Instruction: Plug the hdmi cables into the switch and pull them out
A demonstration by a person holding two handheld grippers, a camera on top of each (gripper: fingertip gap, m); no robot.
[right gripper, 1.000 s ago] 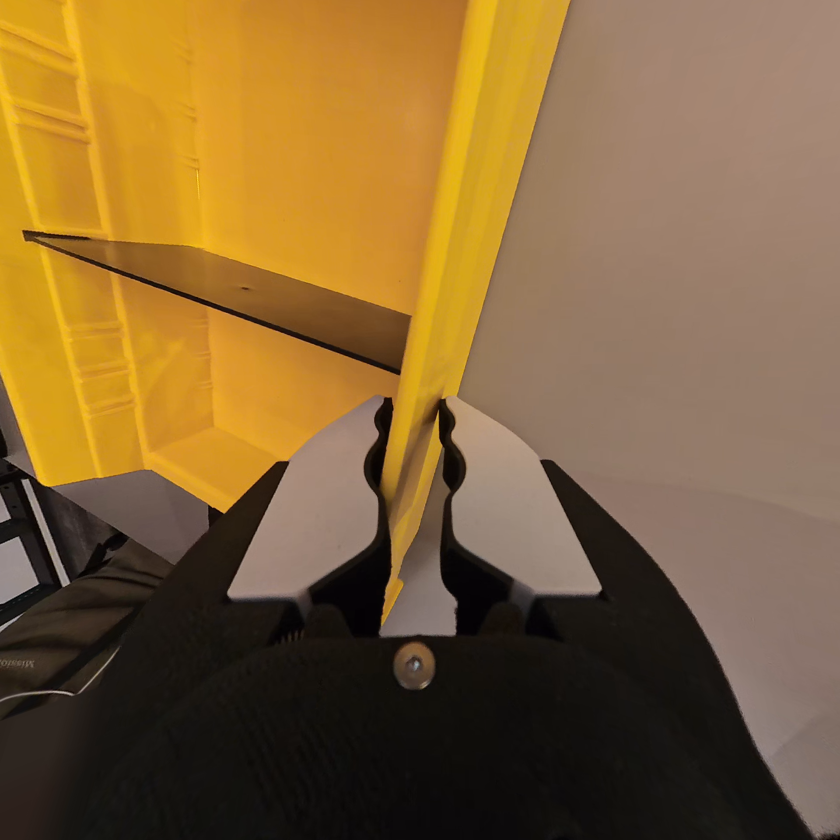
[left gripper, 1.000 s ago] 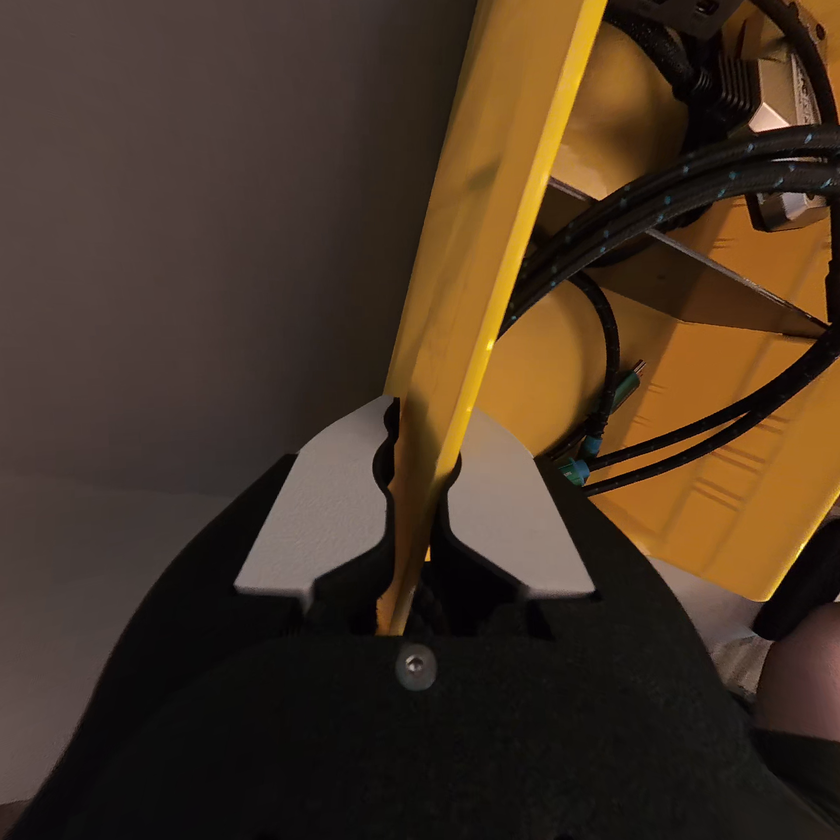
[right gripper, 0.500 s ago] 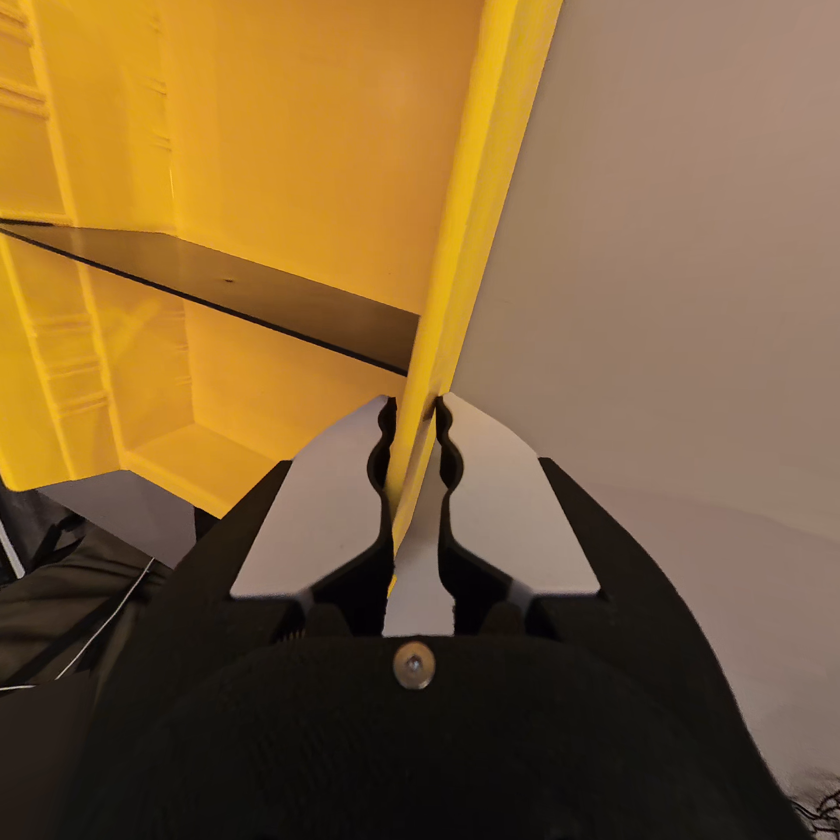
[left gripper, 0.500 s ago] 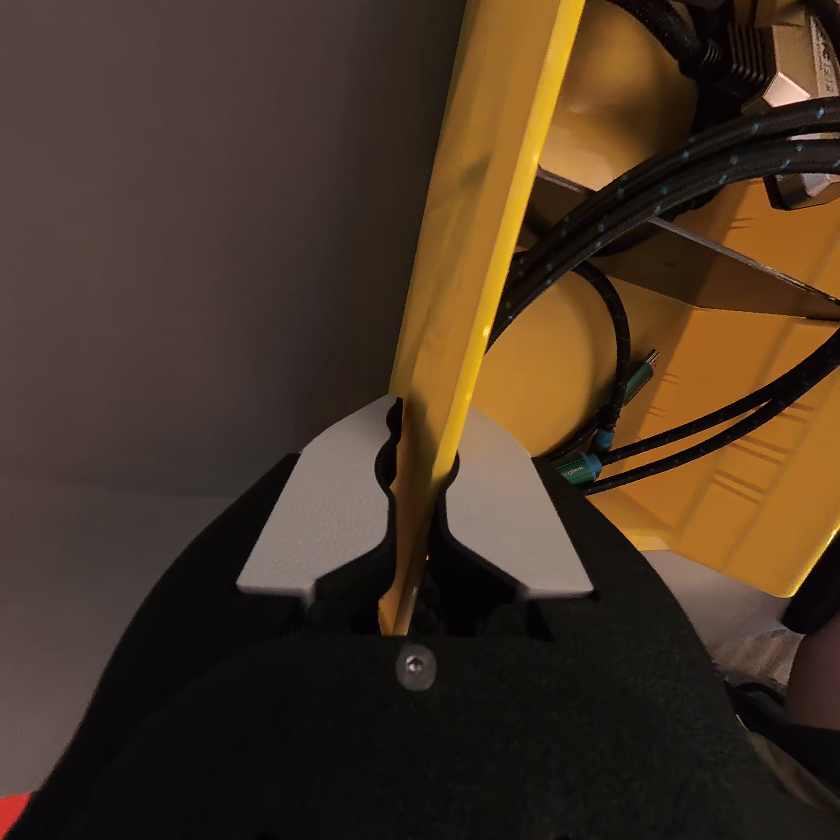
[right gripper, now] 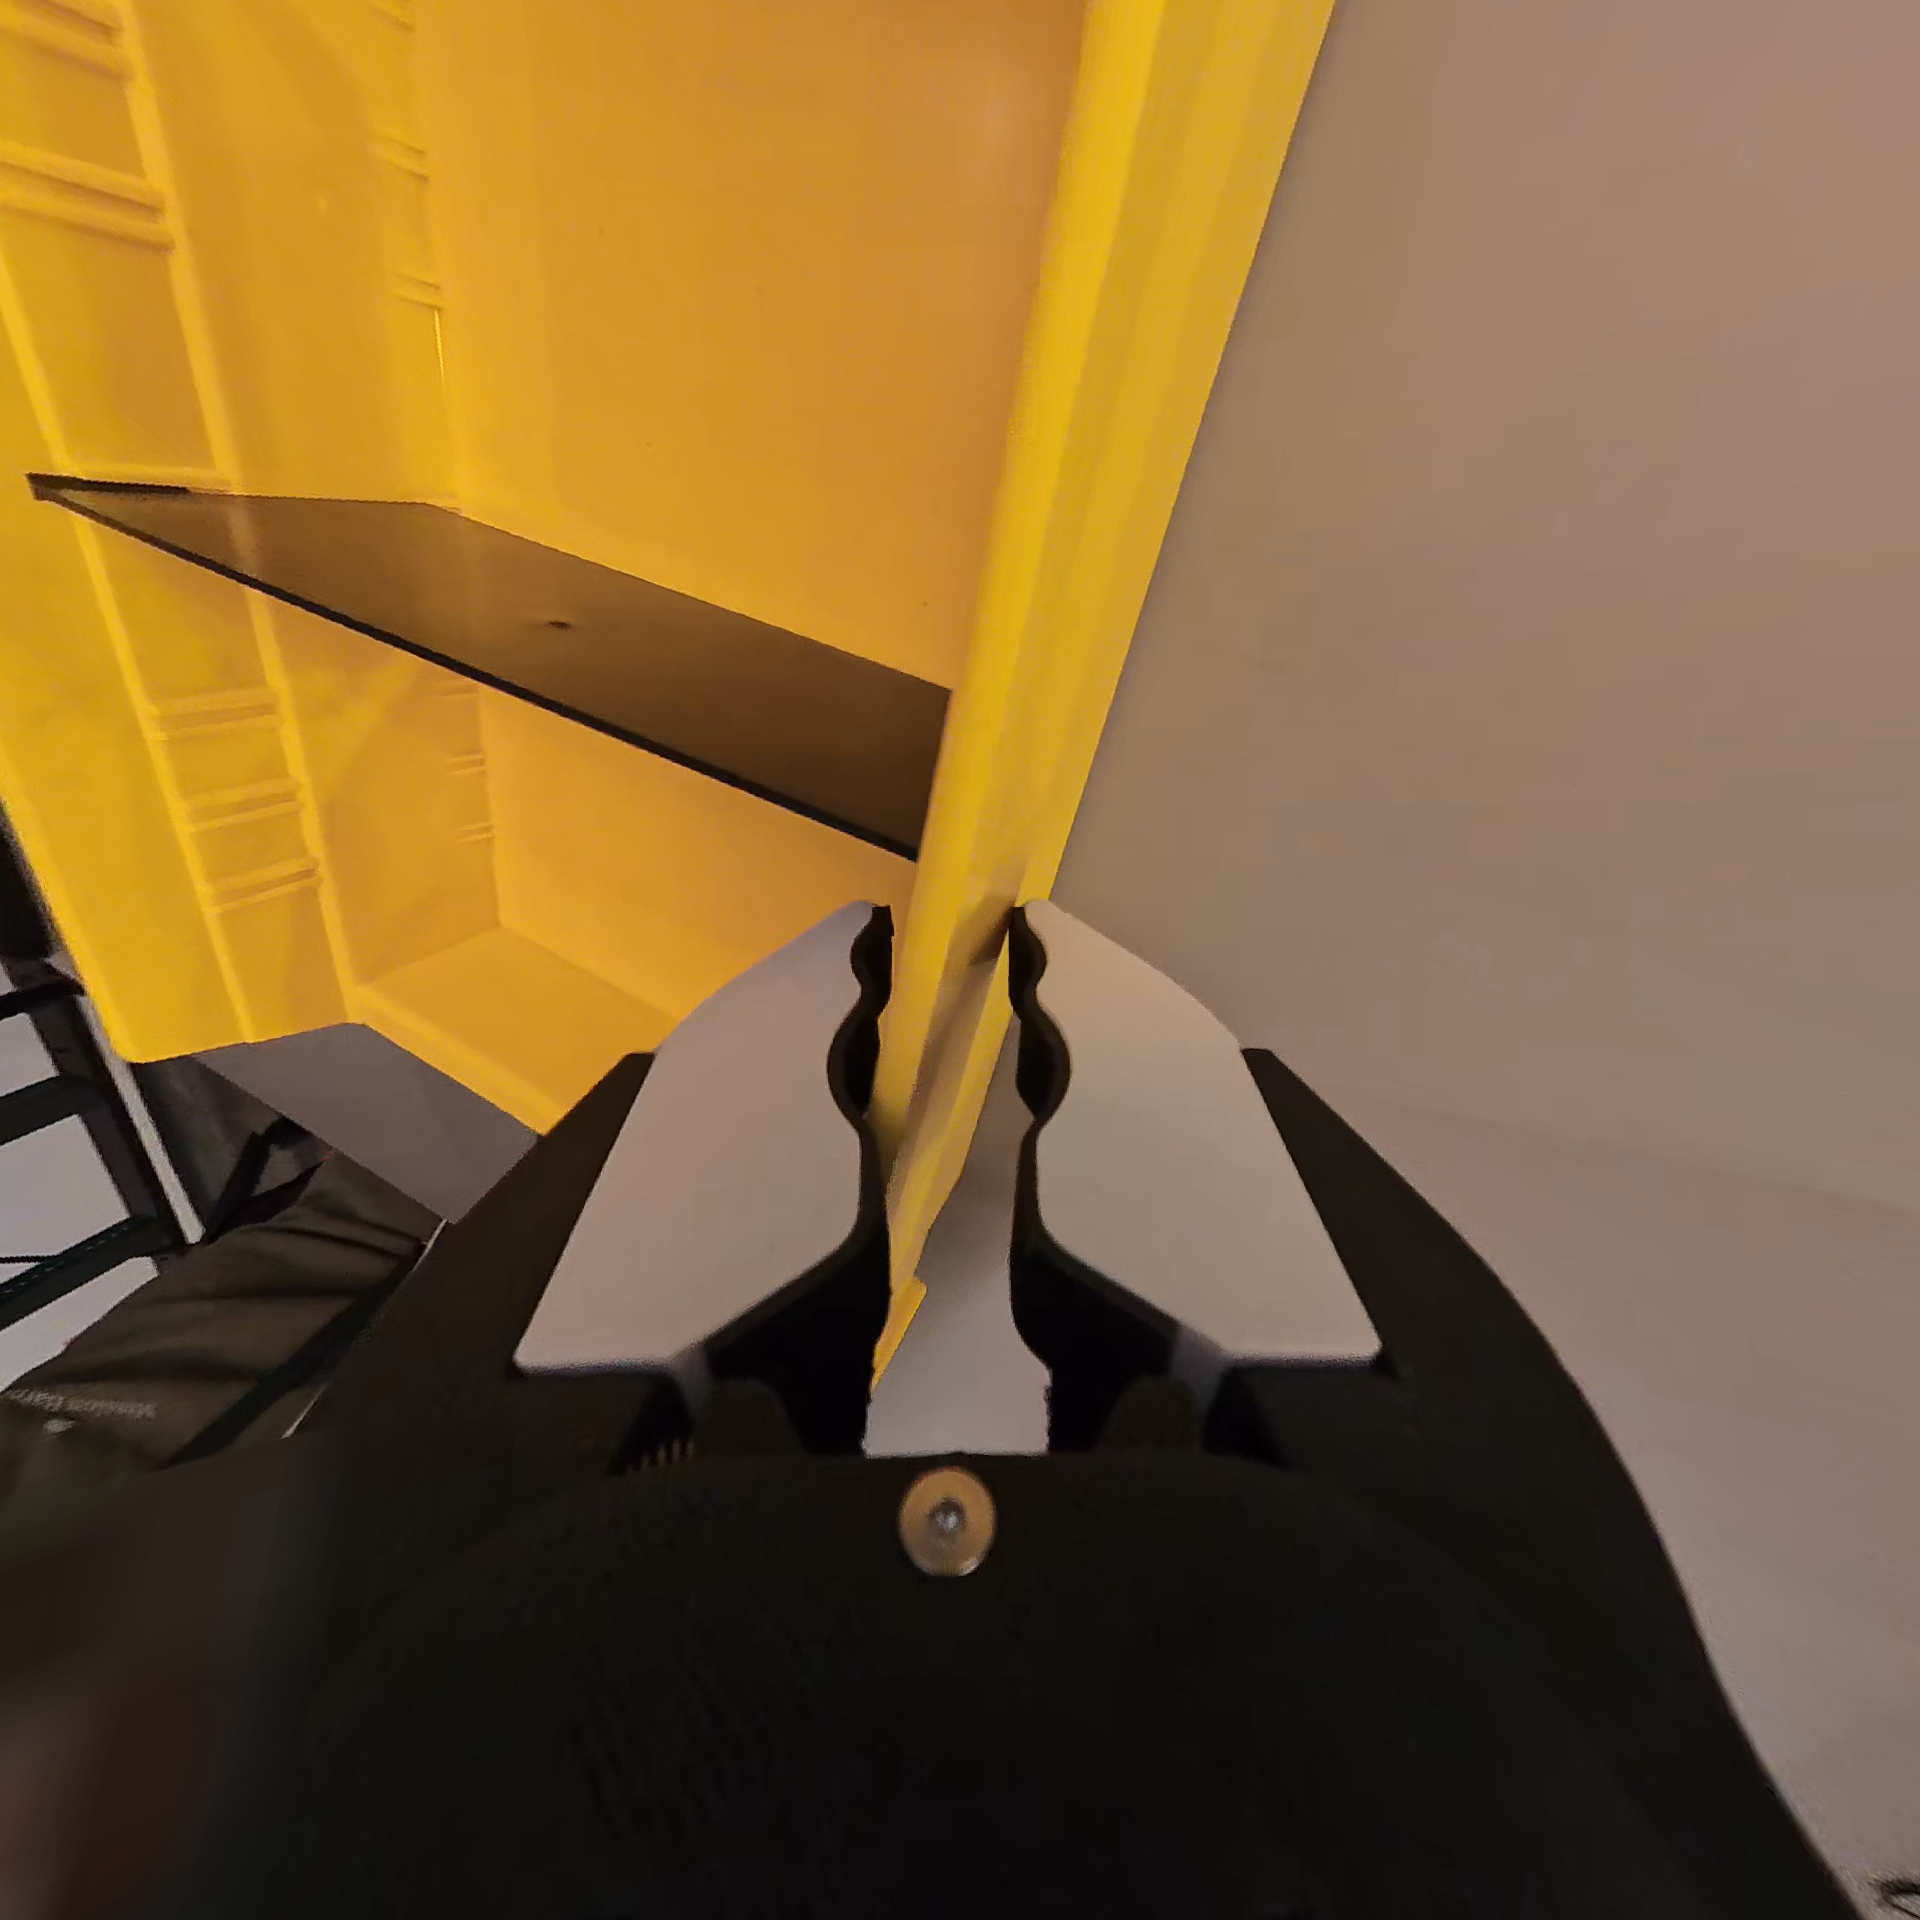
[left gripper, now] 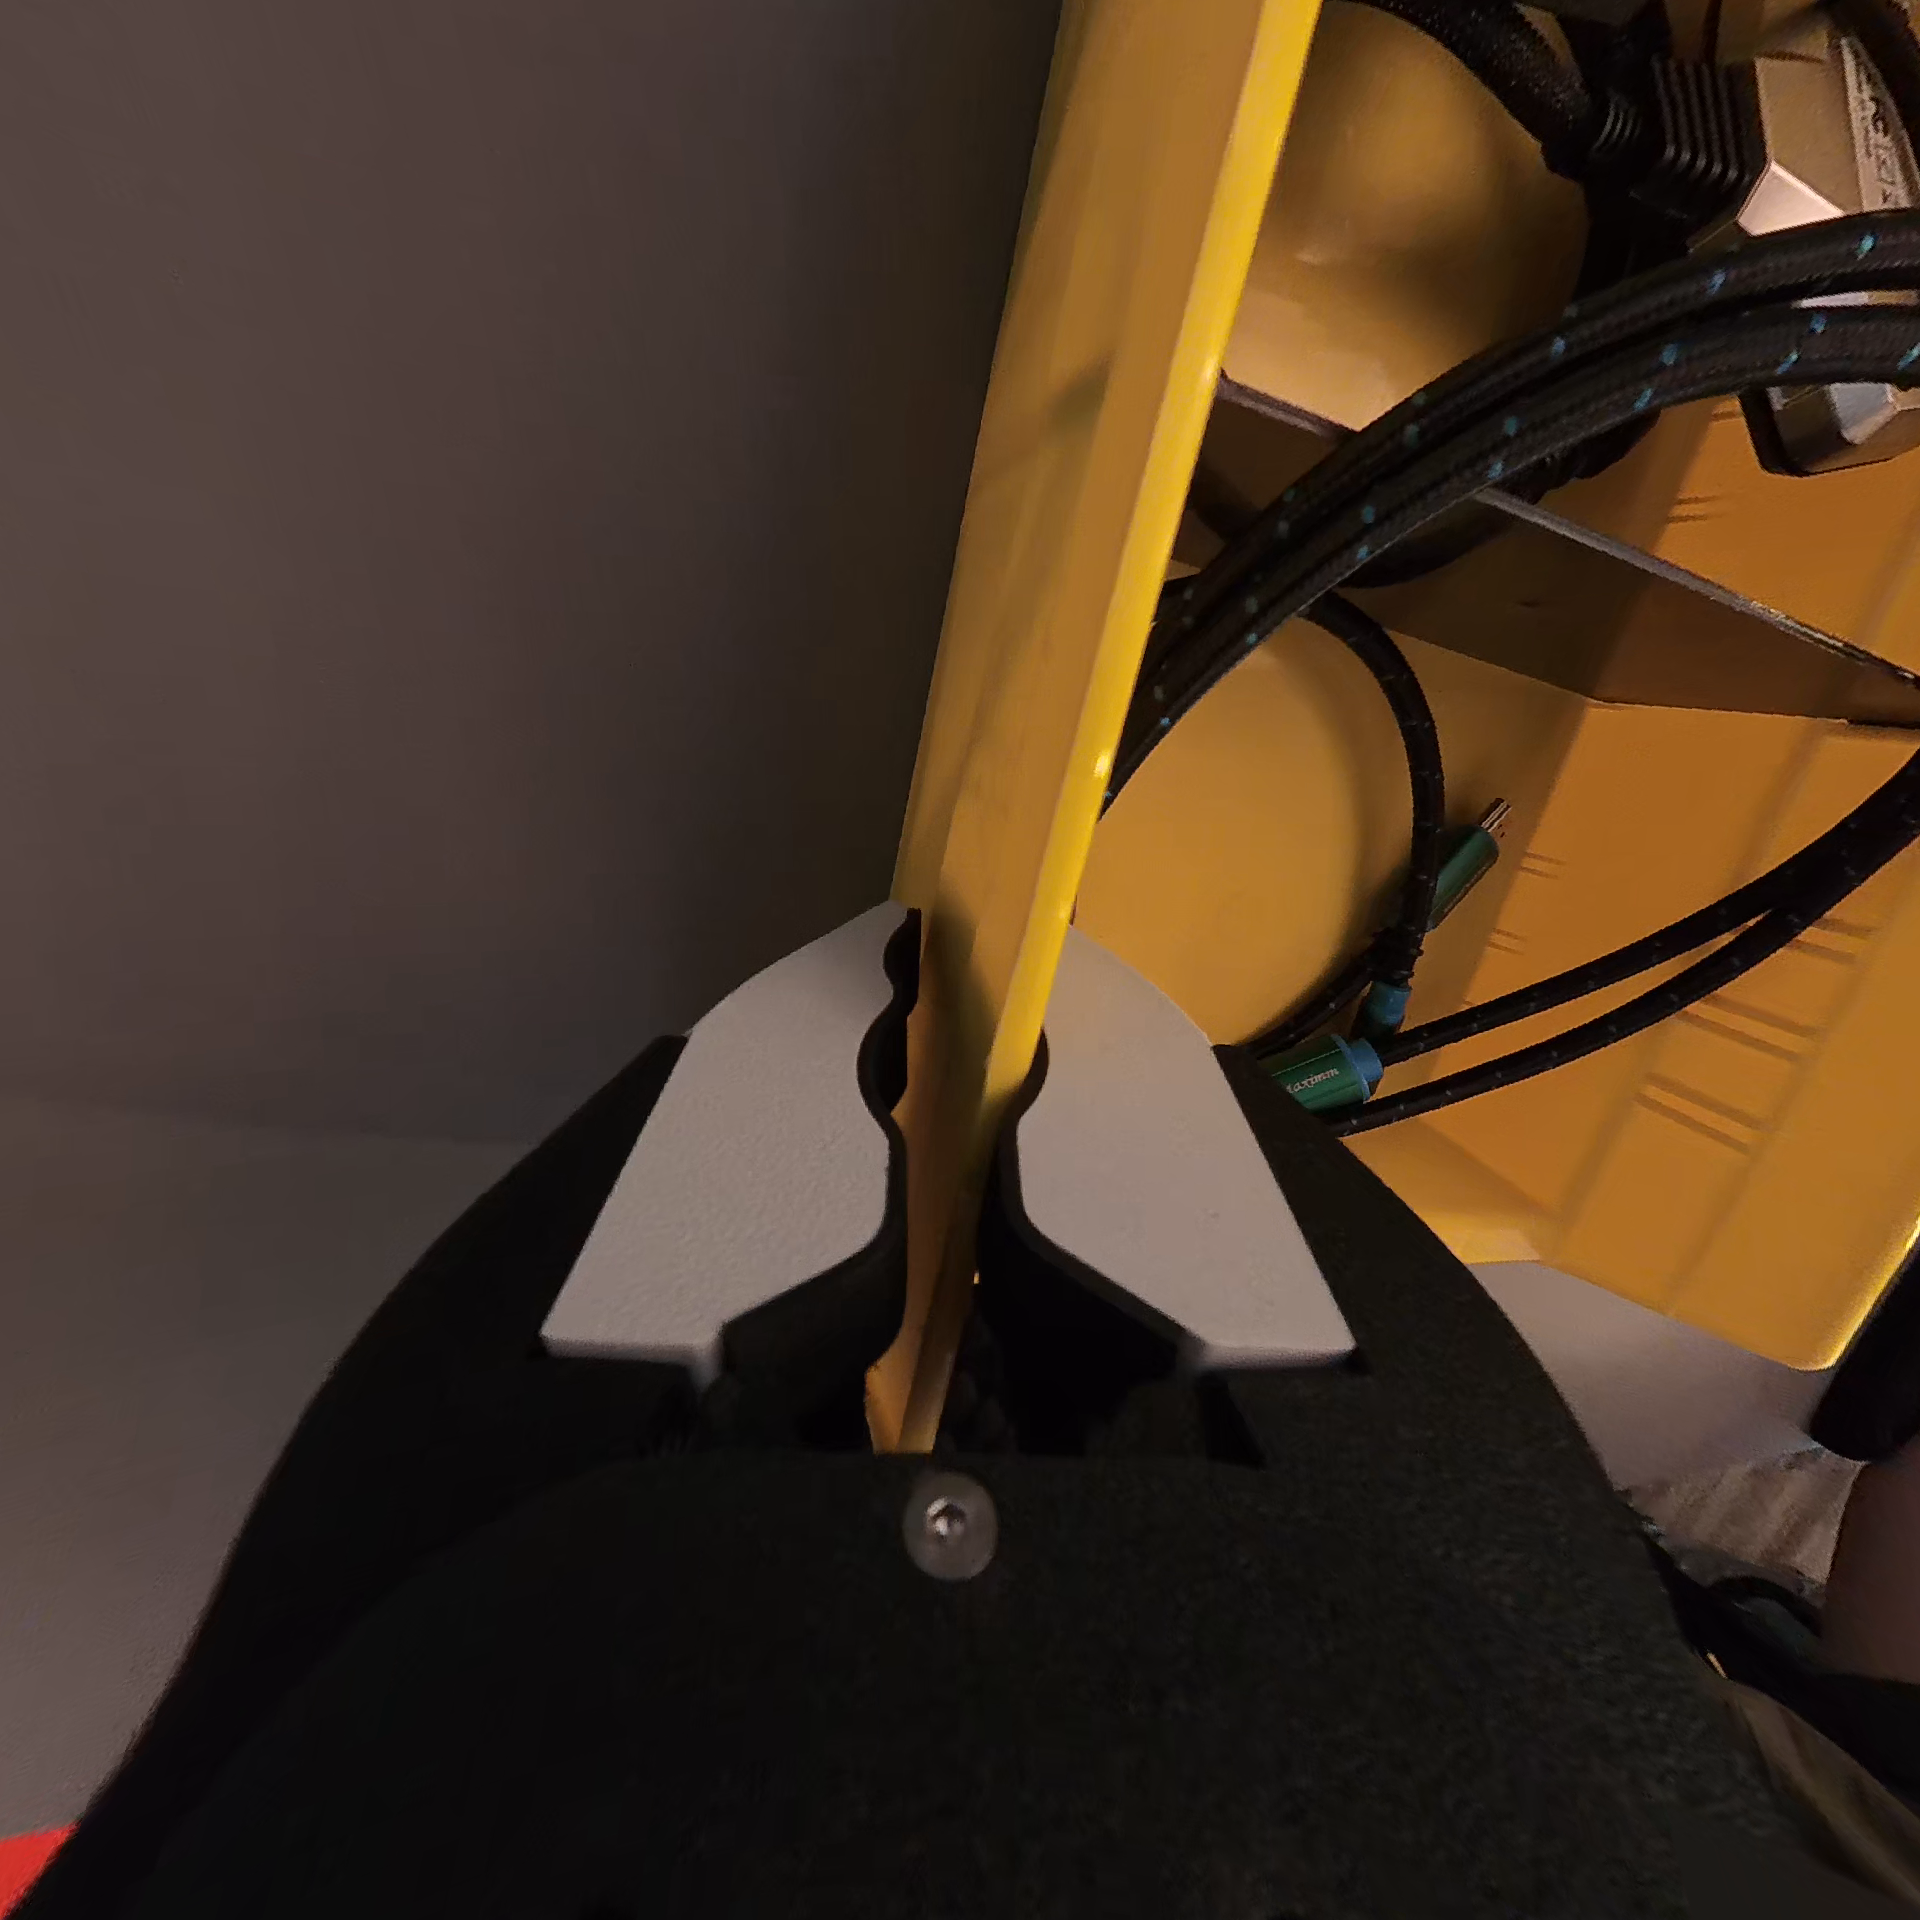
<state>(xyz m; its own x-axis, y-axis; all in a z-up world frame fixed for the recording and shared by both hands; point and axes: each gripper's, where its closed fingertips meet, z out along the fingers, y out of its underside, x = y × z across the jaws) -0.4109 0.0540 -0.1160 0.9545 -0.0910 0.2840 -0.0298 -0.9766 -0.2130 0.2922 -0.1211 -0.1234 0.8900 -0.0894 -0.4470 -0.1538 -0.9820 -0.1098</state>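
The black braided cables lie inside a yellow bin, on the far side of the bin wall from the left gripper. They run in a bundle from upper right down toward the wall, over a dark divider, and two thinner strands sweep back toward the lower middle. One green plug points up and to the right, its metal tip free; a second green plug lies just beside the gripper's right finger, pointing left. At the top right, black connectors sit in a grey box, the switch.

The left gripper is narrowed onto the bin's rim, both pale fingers pressing the yellow edge between them. The right gripper clamps the rim of the opposite wall the same way, fingers close together. In the right wrist view the bin's inside shows only the dark divider. A plain wall stands behind.
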